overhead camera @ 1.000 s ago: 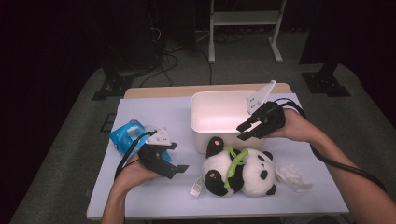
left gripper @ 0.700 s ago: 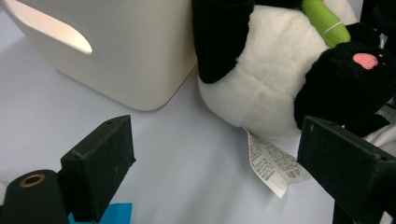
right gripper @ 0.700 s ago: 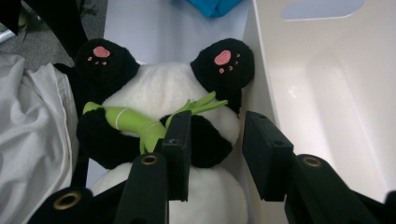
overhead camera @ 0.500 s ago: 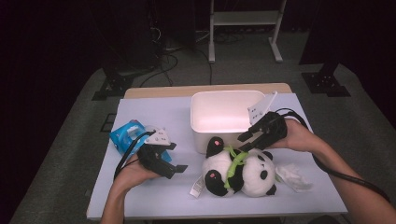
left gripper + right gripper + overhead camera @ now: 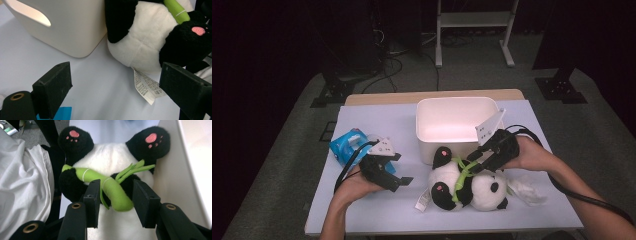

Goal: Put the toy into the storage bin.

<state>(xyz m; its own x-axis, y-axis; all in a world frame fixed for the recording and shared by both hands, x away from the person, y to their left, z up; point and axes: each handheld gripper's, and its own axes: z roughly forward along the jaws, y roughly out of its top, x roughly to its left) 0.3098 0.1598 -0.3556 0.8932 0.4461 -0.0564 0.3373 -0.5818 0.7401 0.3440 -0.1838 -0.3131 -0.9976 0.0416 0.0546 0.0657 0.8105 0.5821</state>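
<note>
A black-and-white panda plush lies on its back in front of the white bin, hugging a green bamboo stalk. My right gripper is down over the panda's chest. Its jaws have just been opening and now stand on either side of the stalk, with a gap on the bin's side. My left gripper rests on the table left of the panda, jaws wide apart and empty. In the left gripper view it faces the panda and the panda's sewn label.
A blue packet lies behind the left hand near the table's left edge. A crumpled white cloth sits to the right of the panda's head. The bin's wall is close beside the right gripper. The table's front edge runs near both forearms.
The right gripper came down from the bin's front right corner onto the panda's chest, and its jaws spread wider. The left gripper stayed where it was.
</note>
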